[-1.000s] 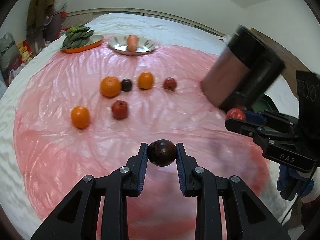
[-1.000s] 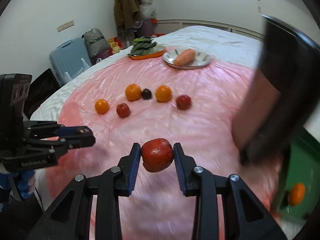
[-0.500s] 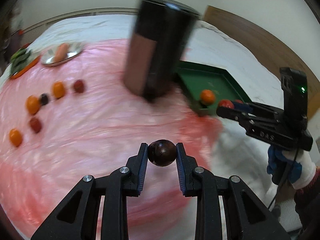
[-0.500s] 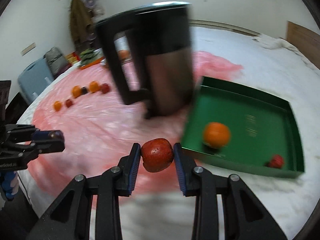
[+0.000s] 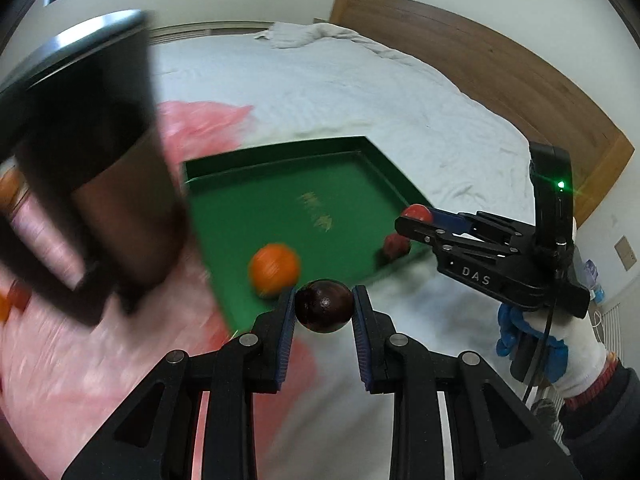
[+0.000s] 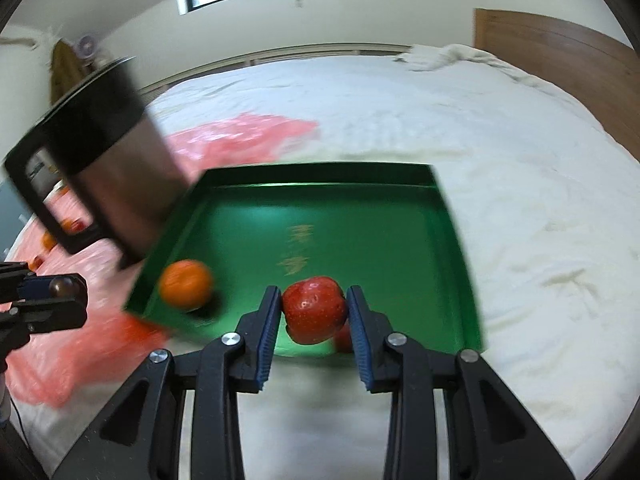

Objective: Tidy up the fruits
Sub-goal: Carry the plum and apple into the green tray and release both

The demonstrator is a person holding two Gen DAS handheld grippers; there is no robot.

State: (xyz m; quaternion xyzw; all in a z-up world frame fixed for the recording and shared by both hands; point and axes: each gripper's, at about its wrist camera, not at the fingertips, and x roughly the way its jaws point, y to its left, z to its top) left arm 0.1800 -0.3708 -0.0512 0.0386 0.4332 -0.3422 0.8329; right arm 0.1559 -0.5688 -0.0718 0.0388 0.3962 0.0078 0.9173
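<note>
Right wrist view: the right gripper point(image 6: 314, 312) grips a red apple point(image 6: 314, 309) above the green tray's point(image 6: 320, 170) near edge. The left gripper point(image 5: 324, 312) clamps a dark plum point(image 5: 324, 306), with the tray at twelve o'clock, farther off; an orange point(image 6: 186, 283) lies inside.

The white letters "DAS" stand on the side of the black two-finger right gripper point(image 5: 416, 216), seen from the left wrist camera. Yellowish-gold printed characters sit on the floor of the shallow green rectangular tray point(image 5: 360, 184) point(image 6: 400, 216), in a short column near its middle; they are blurred in both views and cannot be read. The tall black-and-metal jug point(image 6: 108, 152) carries a pale label patch near its handle, too smeared to make out. No other writing can be read.
</note>
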